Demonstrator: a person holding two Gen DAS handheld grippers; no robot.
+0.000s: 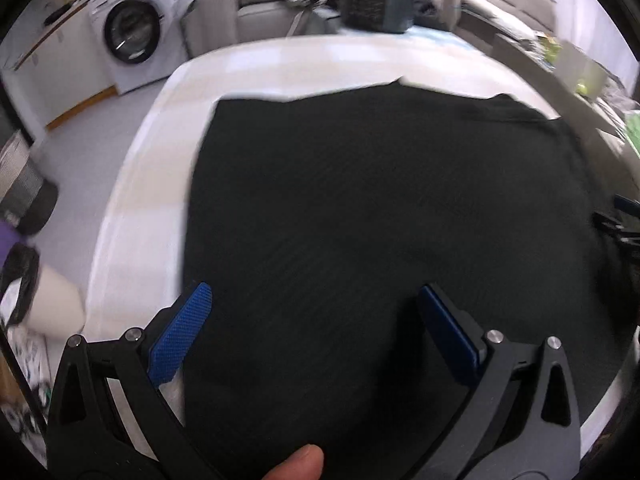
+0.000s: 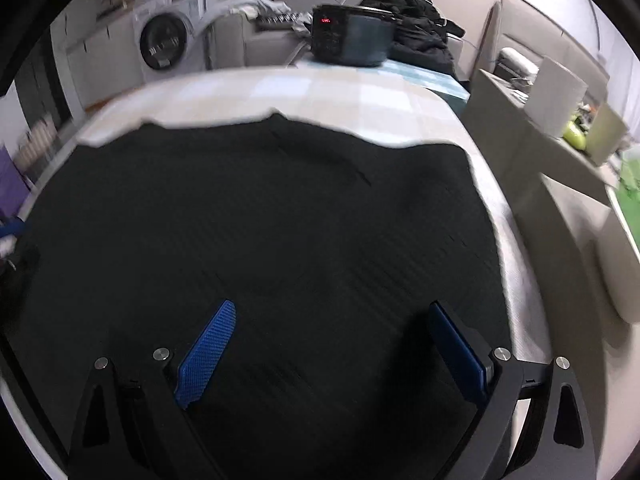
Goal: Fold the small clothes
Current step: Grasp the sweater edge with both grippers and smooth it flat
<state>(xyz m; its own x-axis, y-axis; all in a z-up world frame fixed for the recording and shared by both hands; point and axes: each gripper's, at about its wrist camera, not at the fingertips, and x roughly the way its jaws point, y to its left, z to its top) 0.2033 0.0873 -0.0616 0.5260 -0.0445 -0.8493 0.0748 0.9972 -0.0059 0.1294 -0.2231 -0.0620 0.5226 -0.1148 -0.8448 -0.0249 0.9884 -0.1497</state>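
A black garment [image 1: 380, 208] lies spread flat on a white table [image 1: 132, 208]; it also fills the right wrist view [image 2: 260, 220], on the table [image 2: 320, 96]. My left gripper [image 1: 316, 292] is open and empty, its blue-padded fingers over the garment's near left part, the left pad by the cloth's left edge. My right gripper [image 2: 332, 312] is open and empty above the garment's near right part. The right gripper's tip shows at the far right of the left wrist view [image 1: 620, 220]. The left gripper shows at the left edge of the right wrist view [image 2: 12, 236].
A dark appliance with a red display [image 1: 372, 0] [image 2: 348, 36] stands at the table's far end. A washing machine [image 1: 132, 32] stands at the back left. A pile of dark clothes [image 2: 420, 28] lies behind the appliance. Boxes and green items [image 2: 576, 132] sit on the right.
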